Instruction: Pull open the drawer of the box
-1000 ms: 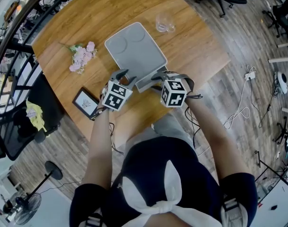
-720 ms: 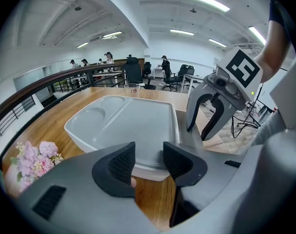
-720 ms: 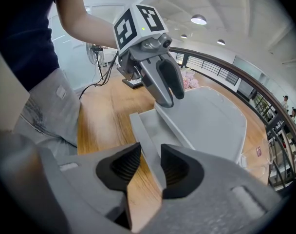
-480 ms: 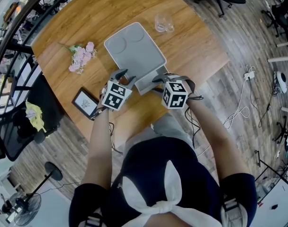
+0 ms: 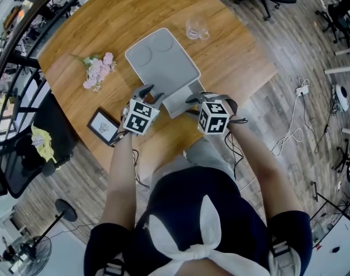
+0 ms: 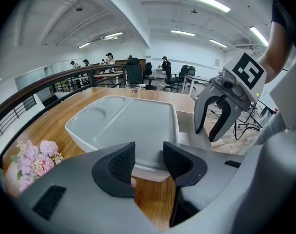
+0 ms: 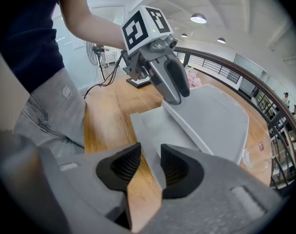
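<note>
While the right gripper [image 7: 149, 161] pinches the front wall of the drawer [image 7: 157, 126], which is partly out of the box [image 7: 211, 116] toward the person, the left gripper [image 6: 149, 158], jaws apart and empty, rests at the box's near rim, probably to steady it.

Open-plan office: swivel chairs [image 6: 134, 74], ceiling strip lights [image 6: 206, 1], railing [image 6: 41, 89].

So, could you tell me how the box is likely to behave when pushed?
The box looks like thin moulded plastic, so it is probably light and stiff. Sitting flat on the smooth table, it would likely slide rather than tip.
</note>
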